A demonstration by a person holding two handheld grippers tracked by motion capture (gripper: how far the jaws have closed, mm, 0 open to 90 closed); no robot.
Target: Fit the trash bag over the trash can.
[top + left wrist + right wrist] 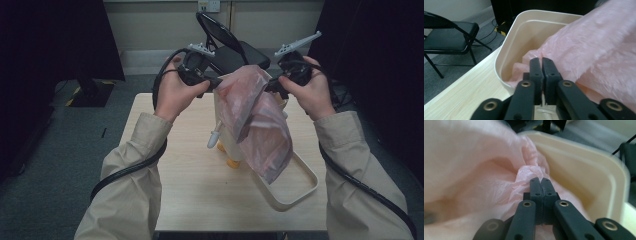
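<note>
A thin pink plastic bag (255,120) hangs over a cream bin (226,142) standing mid-table. My left gripper (215,83) is shut on the bag's left edge above the bin. In the left gripper view its jaws (541,60) pinch the film just over the bin's rim (506,42), with the bag (594,50) spreading to the right. My right gripper (273,88) is shut on the bag's right edge. The right gripper view shows the tips (540,180) clamped on a bunched fold of the bag (469,170), beside the bin's wall (599,160). The bag hides most of the bin.
A cream ring-shaped frame (300,192) lies on the wooden table (200,185) at the right, partly under the hanging bag. A black folding chair (235,50) stands beyond the table's far edge, and it is also the chair (446,35) at the left.
</note>
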